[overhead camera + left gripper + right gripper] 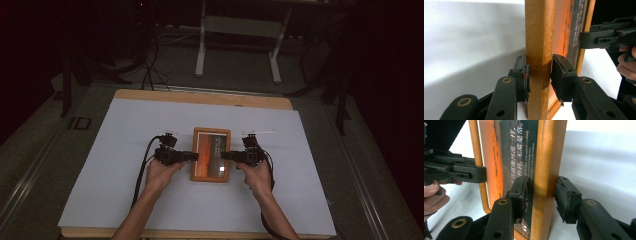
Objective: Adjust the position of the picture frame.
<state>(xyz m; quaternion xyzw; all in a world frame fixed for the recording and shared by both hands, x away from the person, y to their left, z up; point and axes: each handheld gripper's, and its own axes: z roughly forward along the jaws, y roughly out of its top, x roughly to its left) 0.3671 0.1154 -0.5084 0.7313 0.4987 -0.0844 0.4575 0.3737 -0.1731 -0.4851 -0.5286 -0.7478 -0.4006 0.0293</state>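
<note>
A wooden picture frame (211,155) with an orange and dark print lies flat at the middle of the white sheet. My left gripper (195,156) is at its left rail and is shut on that wooden rail (539,37), one pad on each side. My right gripper (225,156) reaches in from the right. Its jaws straddle the right rail (549,157): the inner pad (522,192) lies against the glass, while the outer pad (565,197) stands a little off the wood. Each gripper view shows the other gripper across the frame, the right gripper (596,40) and the left gripper (474,173).
The white sheet (125,150) covers a wooden table whose far edge (200,97) is bare. A thin white strip (262,132) lies just beyond the right gripper. Past the table, white desk legs (200,50) stand on a dark floor. Cables trail back from both grippers.
</note>
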